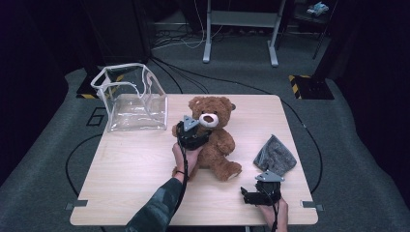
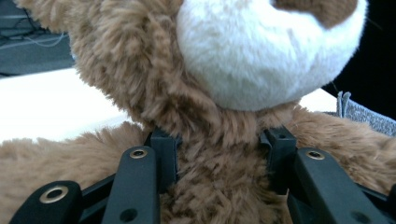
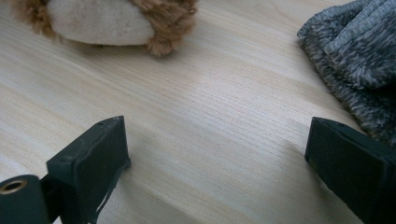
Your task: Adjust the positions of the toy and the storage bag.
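Clutter around the work is sparse: a clear plastic bag [image 1: 129, 99] with white piping stands open near the far left corner of the table [image 1: 125, 169], well off to the left of the left gripper [image 1: 192, 131], and a grey knitted cloth [image 1: 275, 154] lies crumpled just beyond the right gripper [image 1: 256, 195]. Nothing stands between the left jaws and the bear. In the right gripper view the grey cloth [image 3: 355, 51] sits ahead of the right-hand jaw and the bear's pale-soled foot [image 3: 100, 21] lies ahead of the left-hand jaw, with bare wood between.

The left gripper, held in the person's left hand [image 1: 186, 157], has its jaws partly closed on the teddy bear [image 1: 215, 133]. In the left gripper view the two black jaws press into the fur on either side of the bear's neck [image 2: 219, 154], just under the muzzle, pinching it between them. The right gripper rests low at the near right edge of the table, its jaws spread wide over bare wood and touching nothing.

The teddy bear sits upright near the table's middle, directly ahead of the left jaws. It is brown and shaggy, with a white muzzle [image 2: 266, 51], a dark nose and a lighter sole on its outstretched foot.
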Demonstrator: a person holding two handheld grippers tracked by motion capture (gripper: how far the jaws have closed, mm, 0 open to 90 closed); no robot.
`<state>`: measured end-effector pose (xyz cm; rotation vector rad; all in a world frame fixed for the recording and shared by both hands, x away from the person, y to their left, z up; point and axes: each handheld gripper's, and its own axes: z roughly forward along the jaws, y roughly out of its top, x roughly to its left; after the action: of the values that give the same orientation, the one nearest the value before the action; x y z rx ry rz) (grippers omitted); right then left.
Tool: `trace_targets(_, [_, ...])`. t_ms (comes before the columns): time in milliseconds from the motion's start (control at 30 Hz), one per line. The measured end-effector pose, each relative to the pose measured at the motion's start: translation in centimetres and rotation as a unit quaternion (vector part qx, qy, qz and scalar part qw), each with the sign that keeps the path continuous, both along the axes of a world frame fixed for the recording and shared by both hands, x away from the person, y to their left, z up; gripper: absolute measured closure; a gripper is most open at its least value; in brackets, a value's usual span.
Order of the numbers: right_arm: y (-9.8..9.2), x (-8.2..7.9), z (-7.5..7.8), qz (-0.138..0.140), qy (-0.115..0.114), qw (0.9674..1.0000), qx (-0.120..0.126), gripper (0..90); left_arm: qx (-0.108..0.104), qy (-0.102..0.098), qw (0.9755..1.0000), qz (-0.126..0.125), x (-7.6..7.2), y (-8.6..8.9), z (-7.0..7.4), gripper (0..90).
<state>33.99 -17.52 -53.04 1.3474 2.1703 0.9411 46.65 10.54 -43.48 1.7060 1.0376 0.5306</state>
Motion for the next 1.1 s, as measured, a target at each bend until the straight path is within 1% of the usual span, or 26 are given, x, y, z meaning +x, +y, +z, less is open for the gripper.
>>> trace_targets(133, [0.0,0.0,0.0,-0.002,0.000,1.0000,0.000,5.2,-0.006,-0.013,0.9998,-0.011,-0.1,0.7,0.8,58.4])
trace_targets(200, [0.0,0.0,0.0,-0.001,0.000,1.0000,0.000,5.2,-0.007,-0.018,0.9998,-0.010,-0.2,0.9,1.1,58.5])
trace_targets(467, [0.0,0.0,0.0,0.000,0.001,1.0000,0.002,5.2,-0.010,-0.028,0.9994,-0.018,-0.4,2.1,2.7,58.4])
trace_targets(667, [0.0,0.0,0.0,0.000,0.002,1.0000,0.002,5.2,-0.009,-0.030,0.9992,-0.022,-0.7,3.2,3.8,58.2])
trace_targets(733, [0.0,0.0,0.0,0.000,0.002,1.0000,0.002,5.2,-0.008,-0.027,0.9994,-0.021,-0.9,3.6,4.2,58.1])
trace_targets(900, [0.0,0.0,0.0,-0.001,0.002,1.0000,0.002,5.2,-0.007,-0.024,0.9994,-0.022,-1.1,5.1,4.8,58.0])
trace_targets(1100, [0.0,0.0,0.0,-0.001,0.002,1.0000,0.002,5.2,-0.006,-0.023,0.9996,-0.015,-1.4,6.9,5.4,57.8])
